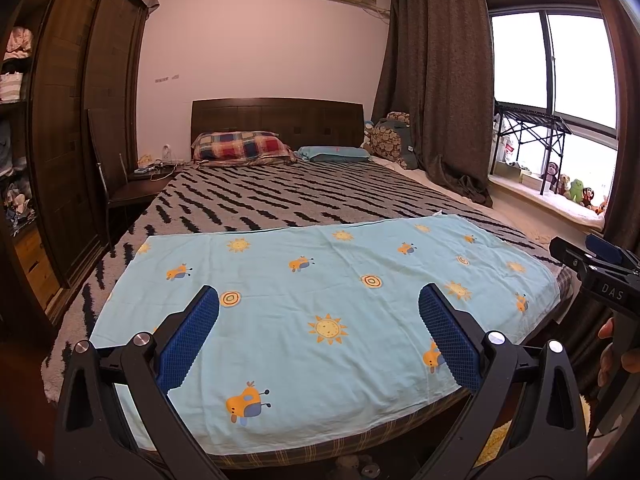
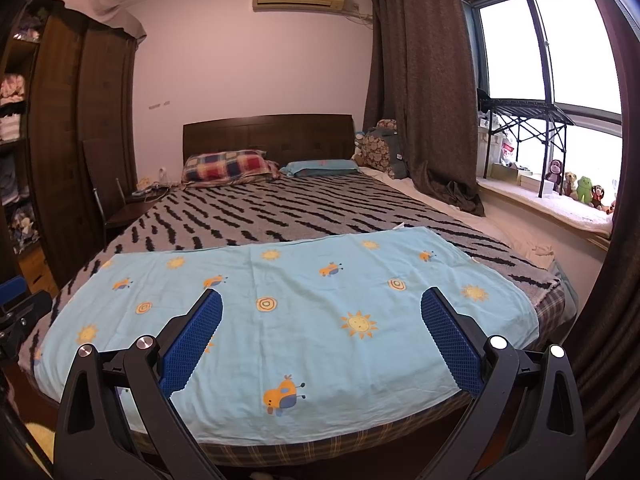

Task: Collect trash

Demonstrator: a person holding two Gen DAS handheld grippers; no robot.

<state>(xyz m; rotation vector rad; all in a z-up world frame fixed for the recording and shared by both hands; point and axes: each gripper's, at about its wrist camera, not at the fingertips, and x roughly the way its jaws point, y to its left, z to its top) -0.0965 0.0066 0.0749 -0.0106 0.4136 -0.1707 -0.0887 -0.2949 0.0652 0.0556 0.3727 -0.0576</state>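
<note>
My left gripper (image 1: 319,296) is open, its blue pads wide apart above the foot of the bed, with nothing between them. My right gripper (image 2: 321,298) is open too and hangs over the same end of the bed. A light blue cloth (image 1: 320,304) printed with suns and small animals lies flat across the foot of the bed (image 1: 280,196). A small white scrap (image 2: 400,226) pokes out at the cloth's far edge. A crumpled pale bit (image 2: 541,249) lies by the bed's right side. What these two are cannot be told.
A dark wardrobe (image 1: 80,120) and a chair (image 1: 120,184) stand to the left of the bed. Pillows (image 1: 240,148) lie at the headboard. A brown curtain (image 1: 436,80) and a window ledge with soft toys (image 2: 580,190) are on the right. A hand (image 1: 612,344) holds the right gripper's handle.
</note>
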